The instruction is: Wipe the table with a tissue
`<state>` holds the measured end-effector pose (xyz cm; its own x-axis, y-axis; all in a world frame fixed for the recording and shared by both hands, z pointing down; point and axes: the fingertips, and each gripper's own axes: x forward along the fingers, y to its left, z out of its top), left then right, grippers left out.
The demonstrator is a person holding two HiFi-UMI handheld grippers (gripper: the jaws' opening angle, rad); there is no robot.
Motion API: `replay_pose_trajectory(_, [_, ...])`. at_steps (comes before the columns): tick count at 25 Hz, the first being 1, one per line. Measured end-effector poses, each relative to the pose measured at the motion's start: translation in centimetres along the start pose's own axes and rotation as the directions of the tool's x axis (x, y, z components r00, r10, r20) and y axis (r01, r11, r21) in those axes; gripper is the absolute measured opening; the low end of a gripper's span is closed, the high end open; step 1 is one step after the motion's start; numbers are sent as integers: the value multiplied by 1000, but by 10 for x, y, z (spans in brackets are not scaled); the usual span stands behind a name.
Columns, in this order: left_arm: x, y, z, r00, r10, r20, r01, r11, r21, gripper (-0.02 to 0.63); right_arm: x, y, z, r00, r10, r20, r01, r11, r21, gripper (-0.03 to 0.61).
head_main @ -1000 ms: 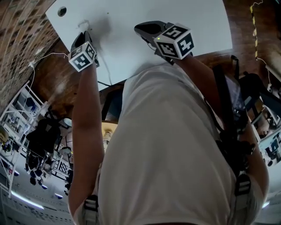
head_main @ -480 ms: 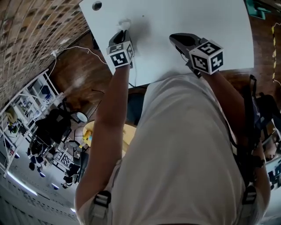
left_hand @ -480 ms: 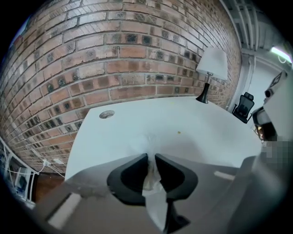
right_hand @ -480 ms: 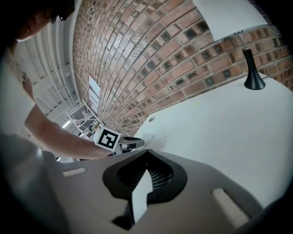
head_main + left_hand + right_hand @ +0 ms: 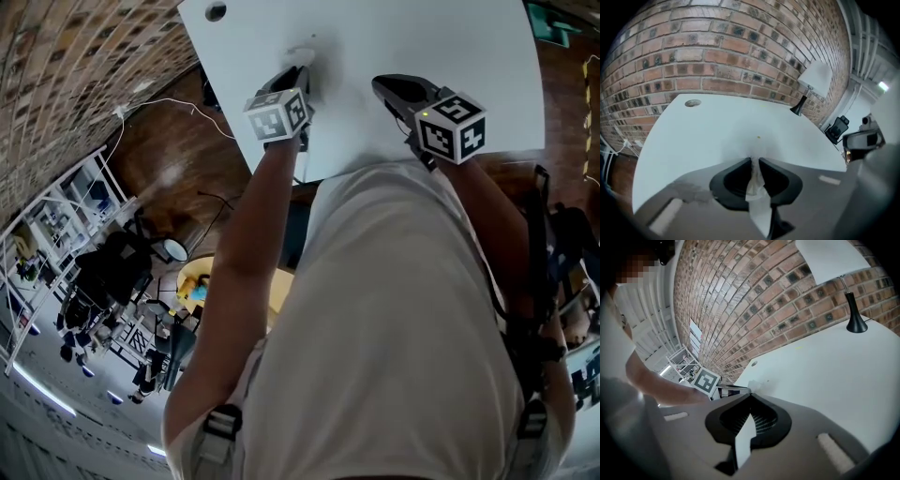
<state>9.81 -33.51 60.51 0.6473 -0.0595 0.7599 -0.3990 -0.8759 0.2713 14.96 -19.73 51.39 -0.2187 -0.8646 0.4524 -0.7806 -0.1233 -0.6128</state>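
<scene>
The white table (image 5: 450, 37) fills the top of the head view. My left gripper (image 5: 298, 73) points down at it near its left part, shut on a white tissue (image 5: 302, 53) that bunches at the tips against the surface. In the left gripper view the tissue (image 5: 755, 187) hangs pinched between the closed jaws (image 5: 755, 162) over the table (image 5: 717, 126). My right gripper (image 5: 382, 84) rests to the right over the near part of the table, jaws together (image 5: 750, 395). A white sliver shows behind its tips; what it is I cannot tell.
A round cable hole (image 5: 216, 11) sits in the table's far left corner. A white-shaded lamp (image 5: 813, 82) stands at the far right by the brick wall (image 5: 722, 51). A tiny speck (image 5: 758, 137) lies ahead of the left jaws. The near table edge runs under both arms.
The left gripper has slid to the right across the table with the tissue in it. The right gripper has stayed where it was.
</scene>
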Motion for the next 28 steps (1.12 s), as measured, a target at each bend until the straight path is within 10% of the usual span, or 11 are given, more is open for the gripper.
replay_pose_trajectory(7, [2, 31, 51, 993, 77, 92, -77, 997, -12, 60, -17, -10, -3, 999, -36, 14, 36, 999, 19, 6])
replay_pose_trajectory(28, [52, -30, 45, 988, 136, 69, -152, 908, 390, 58, -56, -38, -2, 992, -100, 78, 95, 993, 65, 6])
